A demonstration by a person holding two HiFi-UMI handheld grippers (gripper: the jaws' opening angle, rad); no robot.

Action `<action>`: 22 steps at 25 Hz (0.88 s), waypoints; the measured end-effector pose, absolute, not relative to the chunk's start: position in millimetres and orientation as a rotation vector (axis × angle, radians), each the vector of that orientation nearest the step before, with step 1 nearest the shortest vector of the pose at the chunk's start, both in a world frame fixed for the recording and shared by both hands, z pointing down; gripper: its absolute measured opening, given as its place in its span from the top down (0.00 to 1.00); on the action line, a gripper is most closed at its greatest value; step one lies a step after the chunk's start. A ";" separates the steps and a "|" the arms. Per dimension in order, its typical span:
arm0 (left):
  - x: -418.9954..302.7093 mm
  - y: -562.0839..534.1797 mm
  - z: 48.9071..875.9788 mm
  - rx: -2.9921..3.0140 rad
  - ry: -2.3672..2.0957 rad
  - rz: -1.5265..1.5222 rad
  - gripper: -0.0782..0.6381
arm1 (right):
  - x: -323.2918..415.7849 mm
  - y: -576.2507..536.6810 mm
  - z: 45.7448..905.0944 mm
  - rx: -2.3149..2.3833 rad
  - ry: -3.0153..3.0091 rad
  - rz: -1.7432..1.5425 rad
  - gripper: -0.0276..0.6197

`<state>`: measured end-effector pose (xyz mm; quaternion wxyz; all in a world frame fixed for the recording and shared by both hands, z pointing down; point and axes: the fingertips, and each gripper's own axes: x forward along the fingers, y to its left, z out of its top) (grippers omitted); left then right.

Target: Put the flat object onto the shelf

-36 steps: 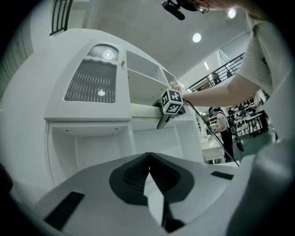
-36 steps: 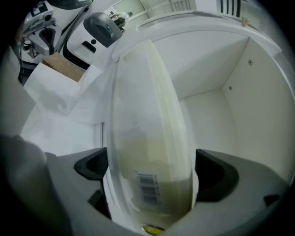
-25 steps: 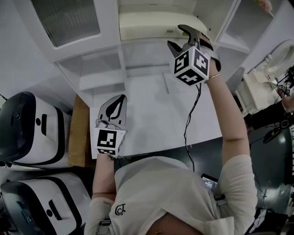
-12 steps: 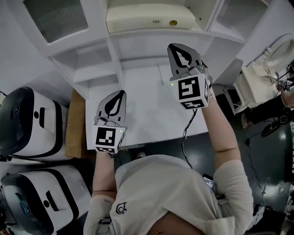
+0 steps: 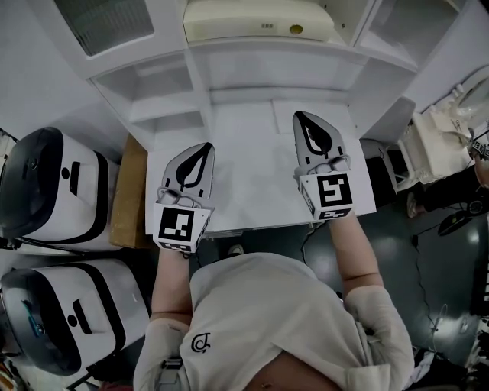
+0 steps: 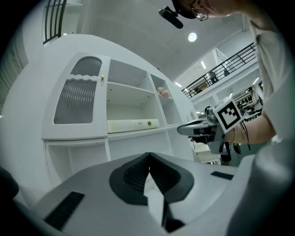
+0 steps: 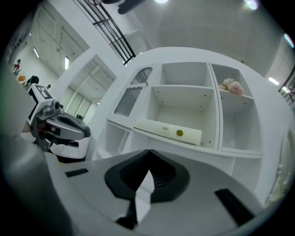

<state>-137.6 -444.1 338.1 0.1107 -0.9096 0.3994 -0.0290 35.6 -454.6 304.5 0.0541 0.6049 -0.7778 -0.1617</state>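
Cream flat object (image 5: 256, 21) lies on the white shelf (image 5: 260, 50), well apart from our grippers; we hold the left gripper (image 5: 200, 156) and right gripper (image 5: 306, 126) above the white table (image 5: 256, 183), each with jaws pressed together, gripping nothing

Shelf (image 5: 267, 52): white, smooth, satin painted finish. Flat object (image 5: 258, 19): cream, smooth, plastic in look, with a slight sheen. Surface (image 5: 252, 153): white, smooth, matt. Left claw (image 5: 205, 147) and right claw (image 5: 299, 116): grey matt plastic shells. Pads (image 6: 131, 176): black, ribbed, rubber-like. Marker cubes (image 5: 181, 227): matt black-and-white print. Door panel (image 6: 78, 103): ribbed, translucent. Board (image 5: 130, 195): brown, matt; cardboard or wood, cannot tell which. Machines (image 5: 46, 198): glossy white and black plastic casings. Shirt (image 5: 267, 321): light, matt cloth.
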 end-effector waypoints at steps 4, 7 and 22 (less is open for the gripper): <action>-142.0 -443.4 335.8 -2.664 1.197 -0.083 0.87 | 34.4 -441.6 312.1 1.863 -2.435 -0.532 0.95; -144.5 -443.8 330.6 -2.653 1.213 -0.053 0.87 | 35.8 -435.6 315.3 1.907 -2.487 -0.511 0.95; -142.4 -451.1 330.2 -2.668 1.213 -0.021 0.87 | 39.4 -438.2 341.9 1.875 -2.505 -0.323 0.95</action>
